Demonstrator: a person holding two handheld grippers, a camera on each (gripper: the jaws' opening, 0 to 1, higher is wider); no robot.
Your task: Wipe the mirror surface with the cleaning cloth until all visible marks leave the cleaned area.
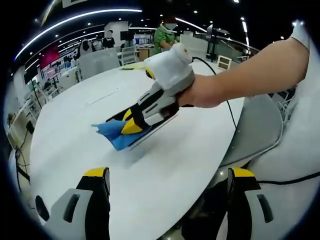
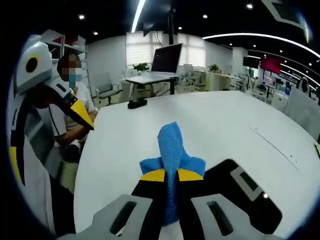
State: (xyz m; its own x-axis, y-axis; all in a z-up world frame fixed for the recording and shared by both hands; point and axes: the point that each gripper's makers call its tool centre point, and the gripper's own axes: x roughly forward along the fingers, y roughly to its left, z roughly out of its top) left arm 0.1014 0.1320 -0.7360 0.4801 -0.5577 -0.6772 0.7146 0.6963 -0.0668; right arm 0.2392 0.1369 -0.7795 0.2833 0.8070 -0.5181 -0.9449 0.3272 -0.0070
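Note:
A blue cleaning cloth (image 2: 172, 145) sticks out from between the yellow-tipped jaws of my right gripper (image 2: 172, 175), which is shut on it. Just to its right lies the flat dark mirror (image 2: 235, 182) on the white table (image 2: 210, 120). In the left gripper view, a hand holds that right gripper (image 1: 131, 122) down on the mirror (image 1: 159, 126), with the cloth (image 1: 115, 134) spread at the mirror's near-left end. My left gripper (image 1: 168, 182) hovers open above the table's near edge, with nothing between its jaws. Its yellow-tipped finger (image 2: 80, 111) comes in from the left.
A grey chair (image 1: 260, 125) stands at the table's right edge. A monitor (image 2: 167, 57) and a small black object (image 2: 136, 103) sit at the table's far side. A seated person (image 2: 70, 120) is beside the table. More desks and people fill the room behind.

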